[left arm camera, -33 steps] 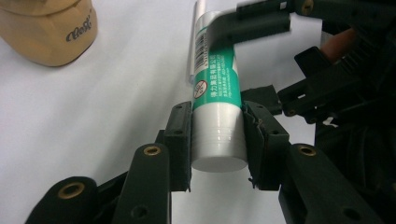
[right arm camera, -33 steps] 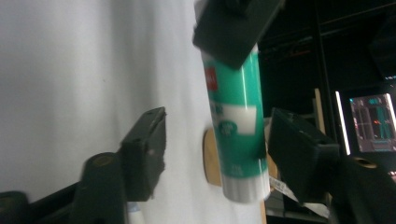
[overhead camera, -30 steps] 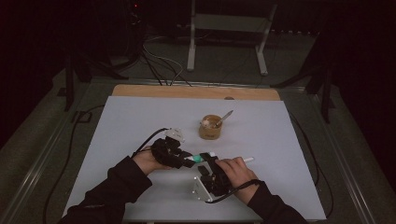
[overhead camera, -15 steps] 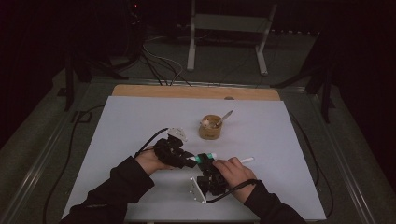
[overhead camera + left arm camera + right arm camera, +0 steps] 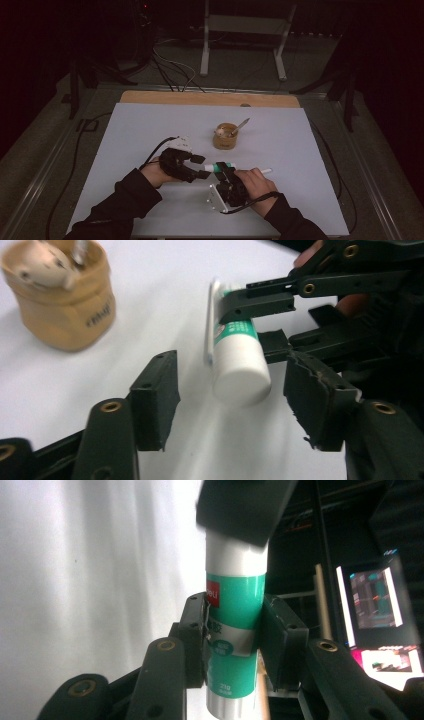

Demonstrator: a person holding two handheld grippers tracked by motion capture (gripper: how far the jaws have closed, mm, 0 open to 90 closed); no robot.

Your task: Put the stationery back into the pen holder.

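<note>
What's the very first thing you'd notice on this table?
The green-and-white glue stick, clamped in the right gripper near the front of the white table. The left gripper has just been opening its jaws around the stick's white cap, the pads clear of it. Farther back stands a small tan cup with a spoon in it.

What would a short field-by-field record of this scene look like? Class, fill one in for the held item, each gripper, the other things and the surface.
held item: glue stick, green and white, white cap end toward the left gripper
right gripper: shut on the green body of the glue stick
left gripper: jaws just opened; pads stand on either side of the white cap, apart from it
other things: tan cup with a spoon in it, farther back
surface: white table
</note>
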